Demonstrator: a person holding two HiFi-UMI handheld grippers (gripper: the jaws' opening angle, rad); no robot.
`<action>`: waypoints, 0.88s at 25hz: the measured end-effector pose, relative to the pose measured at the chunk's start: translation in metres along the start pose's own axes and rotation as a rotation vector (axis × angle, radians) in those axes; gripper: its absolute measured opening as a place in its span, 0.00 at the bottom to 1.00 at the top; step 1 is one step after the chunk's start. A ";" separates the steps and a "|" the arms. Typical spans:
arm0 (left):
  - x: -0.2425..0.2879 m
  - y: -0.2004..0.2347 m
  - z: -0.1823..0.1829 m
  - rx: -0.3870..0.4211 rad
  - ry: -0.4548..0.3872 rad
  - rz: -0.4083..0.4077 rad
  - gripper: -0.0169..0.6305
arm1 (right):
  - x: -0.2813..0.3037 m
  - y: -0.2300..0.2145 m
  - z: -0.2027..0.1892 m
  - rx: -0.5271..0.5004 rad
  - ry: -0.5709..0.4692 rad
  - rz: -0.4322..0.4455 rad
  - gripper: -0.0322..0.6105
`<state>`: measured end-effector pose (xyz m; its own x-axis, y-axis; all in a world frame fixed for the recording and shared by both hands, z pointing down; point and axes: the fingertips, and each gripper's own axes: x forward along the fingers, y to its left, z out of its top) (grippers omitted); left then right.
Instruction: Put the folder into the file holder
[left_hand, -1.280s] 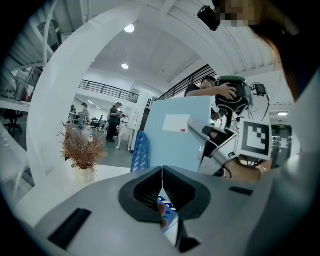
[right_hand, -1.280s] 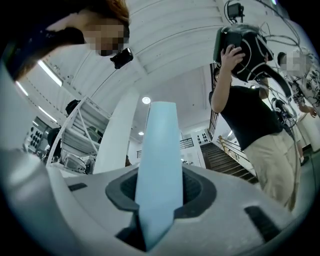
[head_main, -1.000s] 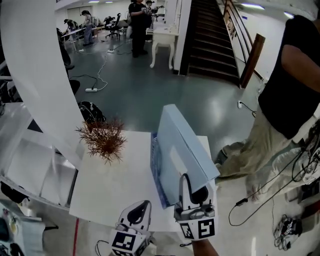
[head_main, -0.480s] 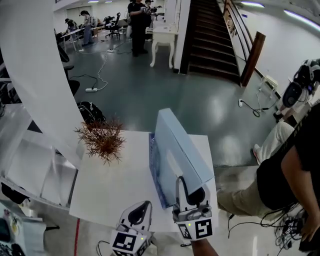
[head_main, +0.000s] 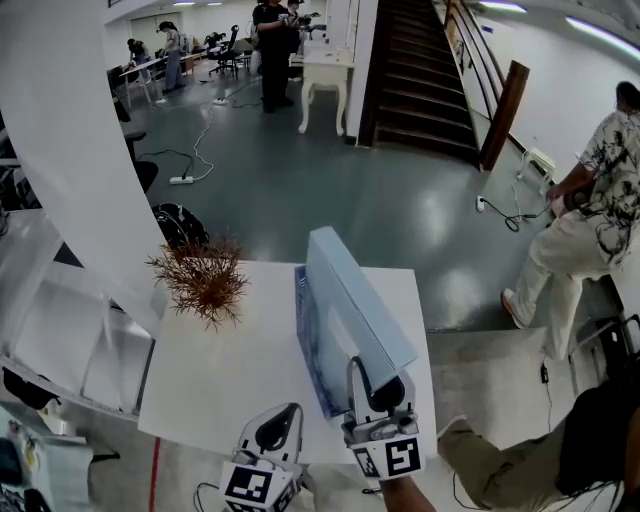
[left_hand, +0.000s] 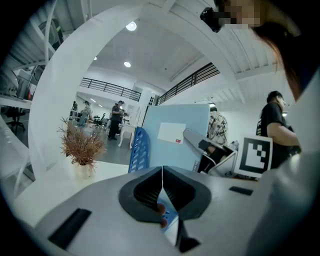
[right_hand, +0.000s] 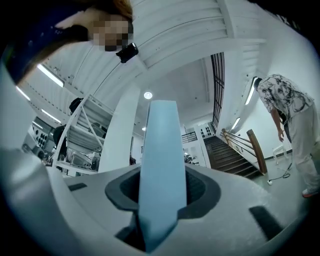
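Observation:
A light blue folder (head_main: 352, 300) stands on edge, tilted, over the right part of the white table (head_main: 225, 385). My right gripper (head_main: 378, 388) is shut on its near lower corner. In the right gripper view the folder (right_hand: 162, 170) fills the gap between the jaws. The blue slotted file holder (head_main: 306, 345) stands directly left of the folder, against it. My left gripper (head_main: 277, 428) hangs at the table's near edge with its jaws shut on nothing. From the left gripper view (left_hand: 161, 176) I see the folder (left_hand: 175, 137), the file holder (left_hand: 138, 156) and the right gripper (left_hand: 207, 149).
A dried brown plant (head_main: 205, 280) in a small pot stands at the table's far left. A thick white column (head_main: 75, 150) rises left of it, with white shelving (head_main: 60, 340) below. A person (head_main: 580, 240) stands on the floor at the right.
The folder and my right gripper have sunk a little and shifted slightly left, closer to the file holder. The left gripper has stayed still. People at the right have moved.

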<state>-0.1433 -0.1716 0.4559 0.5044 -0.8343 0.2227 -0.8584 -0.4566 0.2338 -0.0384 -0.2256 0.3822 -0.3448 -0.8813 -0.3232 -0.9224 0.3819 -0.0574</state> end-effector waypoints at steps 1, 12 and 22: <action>0.000 -0.001 0.000 0.000 0.000 -0.001 0.04 | 0.000 0.000 -0.001 0.000 0.004 0.001 0.26; 0.001 -0.008 -0.004 -0.001 0.008 -0.004 0.04 | -0.005 -0.001 -0.018 0.015 0.059 0.008 0.26; -0.002 -0.011 -0.006 0.000 0.011 -0.008 0.04 | -0.009 0.001 -0.036 0.015 0.116 0.015 0.26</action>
<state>-0.1345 -0.1635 0.4590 0.5122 -0.8272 0.2309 -0.8544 -0.4633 0.2353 -0.0421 -0.2277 0.4185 -0.3768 -0.9015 -0.2128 -0.9147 0.3984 -0.0677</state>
